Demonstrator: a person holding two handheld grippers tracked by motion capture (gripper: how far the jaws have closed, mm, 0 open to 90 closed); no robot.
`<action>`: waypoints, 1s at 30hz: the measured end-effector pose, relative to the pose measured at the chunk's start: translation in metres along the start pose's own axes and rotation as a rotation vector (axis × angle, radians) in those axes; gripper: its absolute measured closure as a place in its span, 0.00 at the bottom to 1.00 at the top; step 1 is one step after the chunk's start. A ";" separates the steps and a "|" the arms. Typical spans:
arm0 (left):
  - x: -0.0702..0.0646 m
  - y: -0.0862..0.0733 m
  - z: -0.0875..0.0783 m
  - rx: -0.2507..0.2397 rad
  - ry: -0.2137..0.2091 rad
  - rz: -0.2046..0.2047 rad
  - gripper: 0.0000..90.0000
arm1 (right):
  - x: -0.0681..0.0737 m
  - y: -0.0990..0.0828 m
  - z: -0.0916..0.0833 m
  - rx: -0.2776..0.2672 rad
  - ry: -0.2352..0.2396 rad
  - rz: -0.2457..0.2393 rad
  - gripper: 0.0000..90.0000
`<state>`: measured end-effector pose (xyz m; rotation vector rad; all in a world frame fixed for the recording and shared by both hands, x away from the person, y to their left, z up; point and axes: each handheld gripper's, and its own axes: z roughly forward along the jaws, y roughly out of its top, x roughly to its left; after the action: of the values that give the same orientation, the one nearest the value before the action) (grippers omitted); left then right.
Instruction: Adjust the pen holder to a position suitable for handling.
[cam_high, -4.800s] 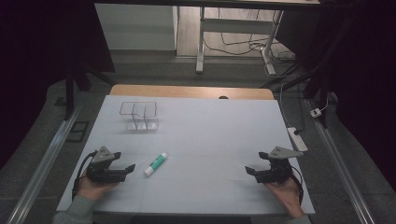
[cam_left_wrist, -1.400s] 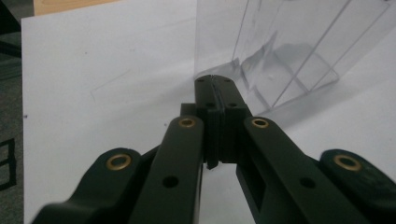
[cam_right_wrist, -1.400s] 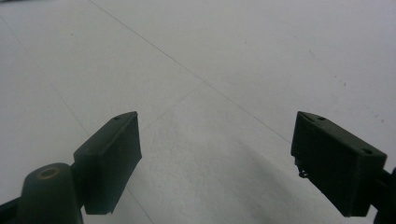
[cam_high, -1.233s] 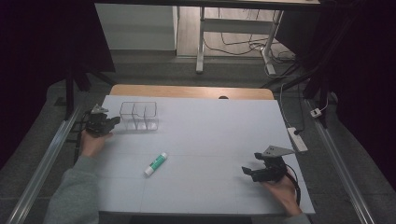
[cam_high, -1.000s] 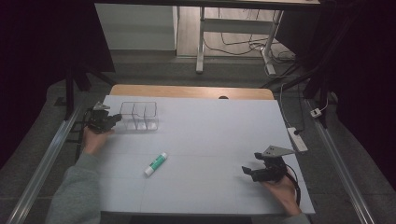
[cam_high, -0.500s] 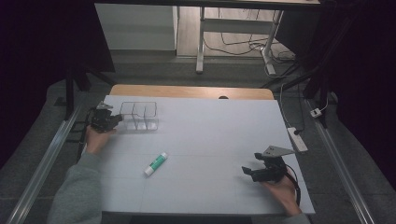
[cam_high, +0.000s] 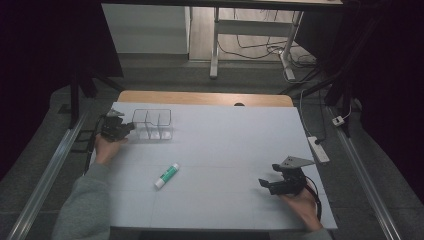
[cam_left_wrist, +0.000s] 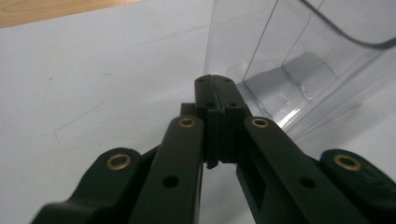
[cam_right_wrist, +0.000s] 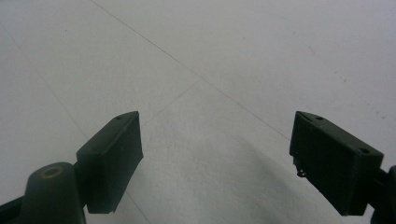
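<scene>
Jaws of the left tool (cam_left_wrist: 215, 86) are pressed together with nothing visibly between them, their tips just beside the left wall of the clear plastic organizer (cam_high: 152, 123) near the far left of the counter (cam_high: 225, 145). A glue stick (cam_high: 166, 175) lies on its side nearer the person than the organizer. Well to the organizer's right, the right tool (cam_right_wrist: 219, 163) hangs wide open over bare counter.

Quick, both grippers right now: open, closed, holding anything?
Left gripper: jaws shut together, nothing between them, right beside the clear plastic organizer.
Right gripper: jaws wide open, empty, over the white table.
</scene>
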<state>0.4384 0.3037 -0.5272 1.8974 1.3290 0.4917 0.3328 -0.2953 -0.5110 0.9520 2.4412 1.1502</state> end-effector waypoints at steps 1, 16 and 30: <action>-0.001 0.000 0.000 0.000 -0.003 -0.001 0.98 | 0.000 0.000 0.000 0.000 0.000 0.000 0.18; -0.016 0.007 0.005 0.004 -0.049 0.025 0.98 | 0.000 0.000 0.001 0.010 0.005 0.001 0.18; -0.034 0.013 0.013 0.019 -0.074 0.074 0.98 | 0.000 0.000 0.002 0.016 0.006 0.001 0.18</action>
<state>0.4424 0.2654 -0.5218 1.9666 1.2240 0.4433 0.3337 -0.2943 -0.5125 0.9555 2.4582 1.1376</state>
